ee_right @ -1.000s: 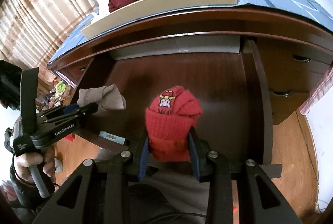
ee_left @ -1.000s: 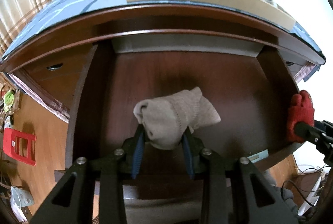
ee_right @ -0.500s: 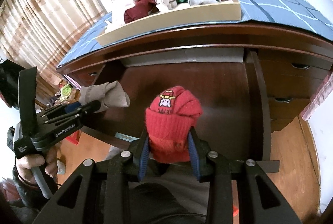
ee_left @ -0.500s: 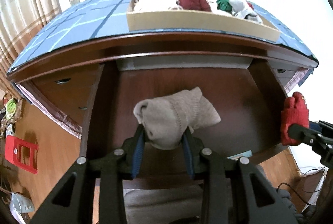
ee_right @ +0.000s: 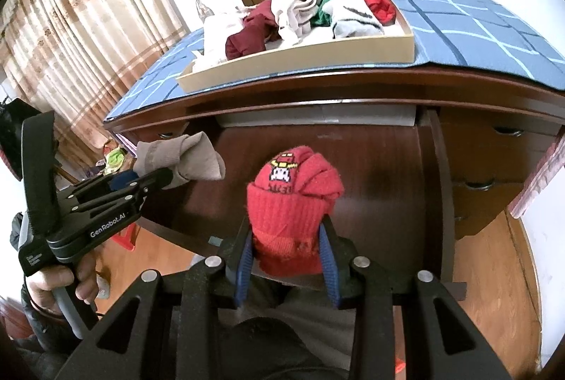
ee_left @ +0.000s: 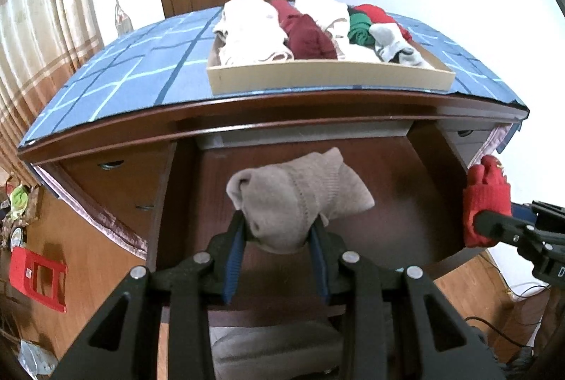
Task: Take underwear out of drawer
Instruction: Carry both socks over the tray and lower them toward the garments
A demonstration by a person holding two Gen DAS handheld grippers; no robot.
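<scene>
My left gripper [ee_left: 279, 238] pinches a beige rolled sock [ee_left: 296, 196] between its blue pads, and the bundle stands up out of the jaws. Its long axis runs across my view: the rounded end sits at the left, the loose flap points right and slightly away from me. My right gripper [ee_right: 286, 249] clamps a red rolled sock [ee_right: 293, 210] the same way. That bundle stands upright from the pads, its long axis pointing up and away, with a small pixel-figure patch on its top. Both bundles hang above the open drawer [ee_left: 406, 189], clear of its dark wooden floor. Beyond the drawer, on the dresser top, lies a blue checked cloth [ee_left: 134, 76]. A shallow tray [ee_left: 317, 78] rests on it, heaped with white, maroon, green and red garments.
</scene>
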